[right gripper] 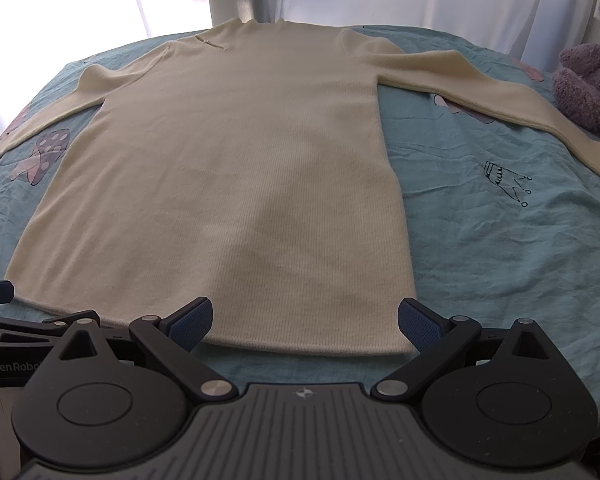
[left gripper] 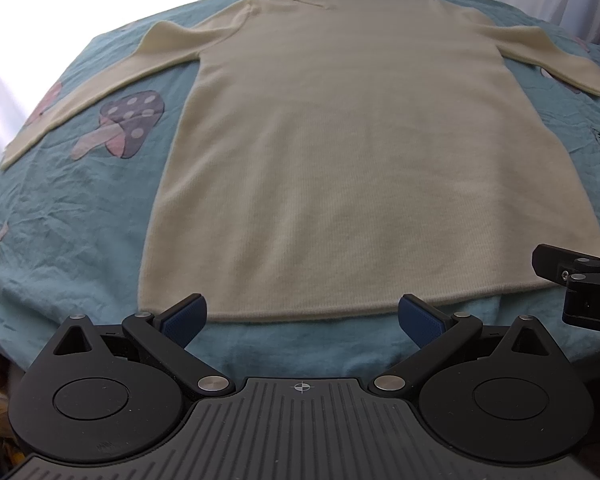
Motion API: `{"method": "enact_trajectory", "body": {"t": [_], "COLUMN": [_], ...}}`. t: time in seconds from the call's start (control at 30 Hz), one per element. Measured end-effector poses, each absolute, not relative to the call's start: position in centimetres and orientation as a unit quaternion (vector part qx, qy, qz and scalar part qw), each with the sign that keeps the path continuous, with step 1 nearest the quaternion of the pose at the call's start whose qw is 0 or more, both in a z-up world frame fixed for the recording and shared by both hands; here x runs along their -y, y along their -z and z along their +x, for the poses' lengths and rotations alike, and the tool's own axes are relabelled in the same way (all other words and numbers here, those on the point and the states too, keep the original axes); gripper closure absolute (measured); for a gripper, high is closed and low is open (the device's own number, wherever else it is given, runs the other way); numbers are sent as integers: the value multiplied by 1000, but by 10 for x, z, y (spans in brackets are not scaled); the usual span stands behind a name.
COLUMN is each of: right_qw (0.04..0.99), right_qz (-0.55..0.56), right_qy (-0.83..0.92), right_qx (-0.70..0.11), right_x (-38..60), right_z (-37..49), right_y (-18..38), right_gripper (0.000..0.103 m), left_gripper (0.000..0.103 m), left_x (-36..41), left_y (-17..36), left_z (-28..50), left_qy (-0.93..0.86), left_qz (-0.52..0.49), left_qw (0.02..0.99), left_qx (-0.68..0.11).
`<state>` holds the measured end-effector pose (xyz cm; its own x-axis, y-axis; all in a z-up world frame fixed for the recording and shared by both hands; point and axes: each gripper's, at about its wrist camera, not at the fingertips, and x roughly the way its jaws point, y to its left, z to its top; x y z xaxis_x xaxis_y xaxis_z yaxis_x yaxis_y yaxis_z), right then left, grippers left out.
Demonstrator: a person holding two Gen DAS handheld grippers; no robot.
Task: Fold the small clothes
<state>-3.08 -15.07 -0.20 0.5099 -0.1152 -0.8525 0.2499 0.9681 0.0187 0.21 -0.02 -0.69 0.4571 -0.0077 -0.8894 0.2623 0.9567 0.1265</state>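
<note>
A teal mushroom-print bedsheet (left gripper: 80,208) covers the bed. Through my left wrist, my left claw (left gripper: 302,316) gapes wide and empty, the cream sweater (left gripper: 340,160) flat just ahead, hem nearest. Through my right wrist, my right claw (right gripper: 305,320) gapes likewise; soft, light knit, best pinched at the hem corners.

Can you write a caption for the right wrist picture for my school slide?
Open right hand-held gripper at the hem of a cream sweater spread flat on a blue sheet.
</note>
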Motion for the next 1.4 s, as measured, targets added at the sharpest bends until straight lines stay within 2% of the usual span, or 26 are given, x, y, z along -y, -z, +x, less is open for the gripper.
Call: {"method": "enact_trajectory", "body": {"t": [0.77, 0.87, 1.0, 1.1, 1.23, 1.27, 1.37, 1.4], "right_qw": [874, 889, 919, 926, 921, 912, 888, 876], "right_qz": [103, 152, 227, 249, 297, 318, 367, 385], "right_qy": [79, 43, -19, -34, 46, 74, 157, 195], "right_qx": [-468, -431, -321, -283, -248, -250, -230, -217], "right_x": [165, 178, 211, 237, 284, 301, 351, 373], "right_z": [-32, -34, -42, -39, -27, -20, -7, -6], "right_y": [-3, -8, -13, -17, -18, -16, -7, -4], "right_gripper": [4, 4, 4, 4, 4, 6, 20, 31], "left_gripper": [0, 0, 0, 0, 0, 0, 0, 0], "left_x": [7, 9, 17, 26, 33, 33, 32, 30], "left_y": [1, -5, -18, -24, -29, -29, -27, -26], "left_z": [9, 16, 33, 54, 90, 98, 125, 135], "left_qy": [81, 83, 84, 90, 93, 94, 99, 101], "left_qz": [117, 102, 88, 81, 50, 42, 18, 10], "left_qw": [847, 856, 875, 887, 901, 904, 908, 909], "left_qx": [-512, -501, -468, -445, -421, -416, -406, -405]}}
